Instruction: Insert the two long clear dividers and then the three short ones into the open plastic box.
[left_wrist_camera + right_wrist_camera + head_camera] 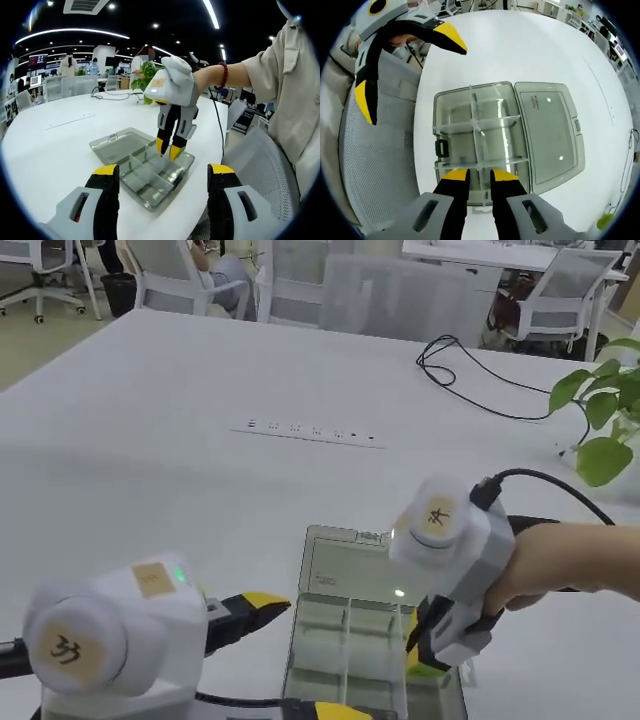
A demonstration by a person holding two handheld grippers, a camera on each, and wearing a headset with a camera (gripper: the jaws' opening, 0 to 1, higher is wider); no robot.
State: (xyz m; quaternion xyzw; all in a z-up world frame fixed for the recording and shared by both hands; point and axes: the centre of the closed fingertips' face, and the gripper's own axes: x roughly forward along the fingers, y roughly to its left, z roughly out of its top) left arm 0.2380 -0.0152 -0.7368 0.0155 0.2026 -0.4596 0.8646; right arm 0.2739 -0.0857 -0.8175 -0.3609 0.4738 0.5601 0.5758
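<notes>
Plastic box (pixel 436 112) lies open on the white table (pixel 520 45), clear dividers (pixel 476 135) crossed inside, its near end cut off in head view; right gripper (pixel 479 176) stands nearly closed astride one divider, and I cannot tell whether it pinches; left gripper (pixel 162 172) gapes wide, empty.

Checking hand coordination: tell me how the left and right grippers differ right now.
The left gripper has its fingers spread wide; the right gripper has them nearly together. The right gripper points down over the box; the left gripper faces it from the side. Both have black fingers with yellow tips.
</notes>
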